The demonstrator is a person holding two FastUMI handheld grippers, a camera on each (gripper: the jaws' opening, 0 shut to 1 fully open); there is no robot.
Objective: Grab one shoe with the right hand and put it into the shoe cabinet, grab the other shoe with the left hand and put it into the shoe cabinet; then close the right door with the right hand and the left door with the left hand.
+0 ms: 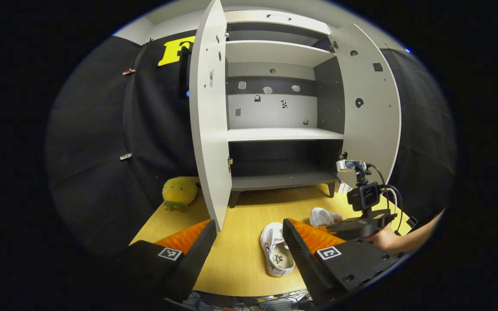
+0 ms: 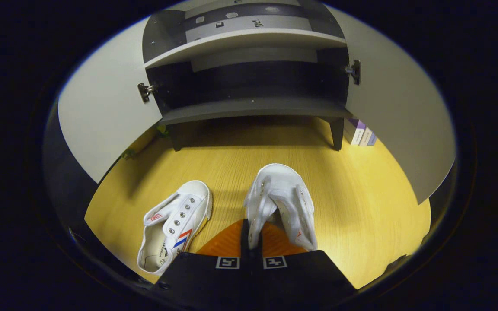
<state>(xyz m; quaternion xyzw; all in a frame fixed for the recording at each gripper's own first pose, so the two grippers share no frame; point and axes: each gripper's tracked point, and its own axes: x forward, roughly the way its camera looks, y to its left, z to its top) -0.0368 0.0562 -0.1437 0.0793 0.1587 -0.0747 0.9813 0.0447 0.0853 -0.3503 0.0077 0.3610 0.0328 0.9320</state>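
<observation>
Right gripper (image 2: 251, 237) pinching the side wall of one white canvas shoe; left gripper (image 1: 249, 242) spread wide, holding nothing.

Right gripper: fingers pressed together on the left side wall of the held shoe (image 2: 283, 203), which rests on the wooden tabletop (image 2: 361, 203), toe toward the shoe cabinet (image 2: 253, 103). Second shoe (image 2: 173, 224): white canvas with red and blue stripes, lying just left of the held one, apart from it, opening facing up. Left gripper: poised above the tabletop, second shoe lying between its fingers farther off. Shoe cabinet: left door (image 1: 208, 121) and right door (image 1: 372, 108) both swung open, shelves bare. Yellow plush toy (image 1: 180, 192): on the tabletop left of the left door. A hand (image 1: 387, 239) holds the right gripper in the left gripper view. Small purple boxes (image 2: 361, 133): beside the cabinet's right leg.
</observation>
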